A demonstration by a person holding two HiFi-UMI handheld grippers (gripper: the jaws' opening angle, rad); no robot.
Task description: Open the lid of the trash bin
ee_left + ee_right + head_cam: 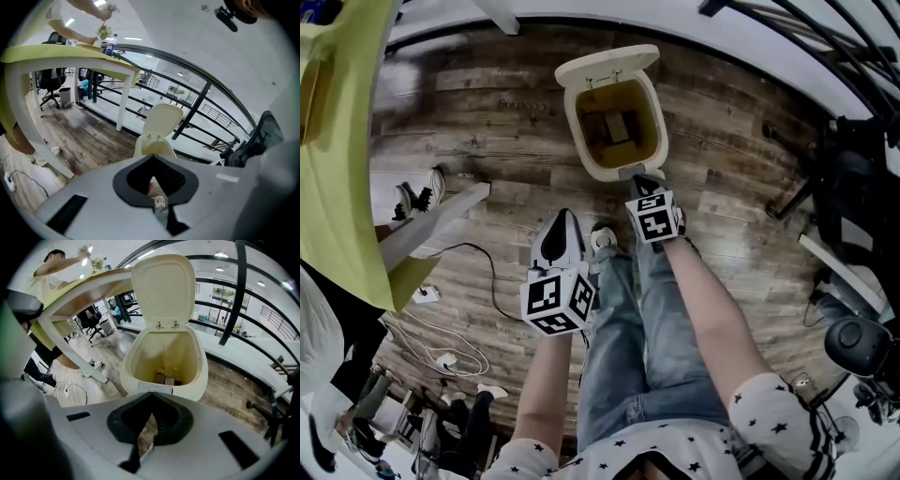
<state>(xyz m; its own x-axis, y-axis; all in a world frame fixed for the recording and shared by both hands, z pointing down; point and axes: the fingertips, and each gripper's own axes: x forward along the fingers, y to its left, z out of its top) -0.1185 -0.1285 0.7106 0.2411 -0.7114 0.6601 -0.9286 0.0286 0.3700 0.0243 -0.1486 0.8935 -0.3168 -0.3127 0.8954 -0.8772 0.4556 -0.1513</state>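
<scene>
The cream trash bin [586, 141] stands on the wooden floor with its lid [607, 64] tipped up and back, fully raised. Small brown boxes [163, 378] lie at the bottom. My right gripper [645, 180] is shut on nothing, its tips just short of the bin's near rim; in the right gripper view the bin [199, 376] and lid [164, 287] fill the middle beyond the gripper [152, 394]. My left gripper [561, 217] is shut and empty, farther back and to the left. The left gripper view has the bin [165, 149] beyond that gripper [151, 157].
A yellow-green table [337, 169] with white legs stands at the left, another person's shoes [417, 197] beside it. Cables [441, 347] trail on the floor at lower left. A black chair [853, 187] is at the right. A black railing [239, 291] runs behind the bin.
</scene>
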